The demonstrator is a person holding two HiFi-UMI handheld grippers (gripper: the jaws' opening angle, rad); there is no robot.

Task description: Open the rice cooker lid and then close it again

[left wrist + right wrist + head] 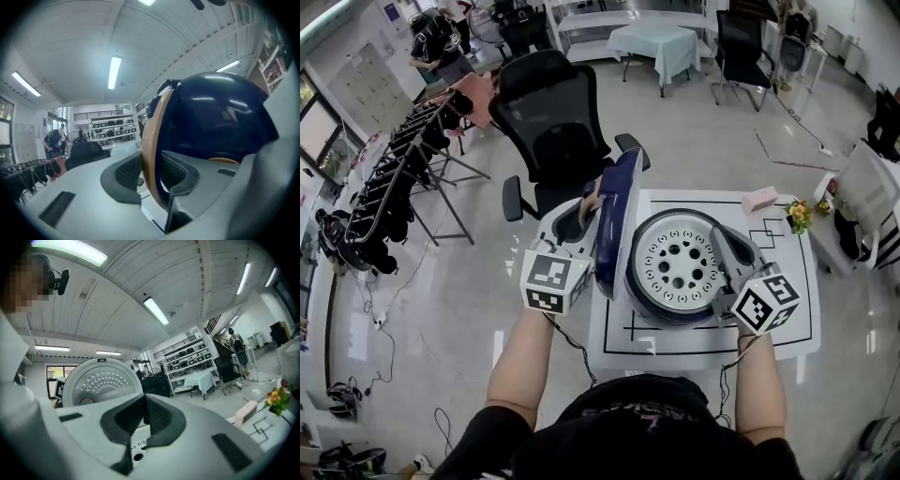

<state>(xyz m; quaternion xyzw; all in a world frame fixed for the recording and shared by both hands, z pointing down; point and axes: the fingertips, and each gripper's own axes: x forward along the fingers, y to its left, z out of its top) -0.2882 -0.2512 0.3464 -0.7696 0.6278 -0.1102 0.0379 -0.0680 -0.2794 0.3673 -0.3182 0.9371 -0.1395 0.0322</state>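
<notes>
Lid [215, 117]: open, upright, tan rim between left jaws.
Left gripper [151, 174]: clamped on lid's rim.
Right gripper [145, 404]: jaws together, empty, lid ahead-left.

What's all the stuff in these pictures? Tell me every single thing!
cooker: one, dark blue with tan rim, on the near table
lid: one, white holed inside, standing open
near table: one, white with black lines
block: one, pink, table's far edge
flowers: one bunch, yellow, table's far right corner
chairs: two, black, one behind the table, one far back
far table: one, pale green cloth, far back
rack: one, dark gear hanging, left
left gripper: one, grey, shut on the lid's rim
right gripper: one, grey, shut, empty, right of the cooker
arms: two, bare, bottom
</notes>
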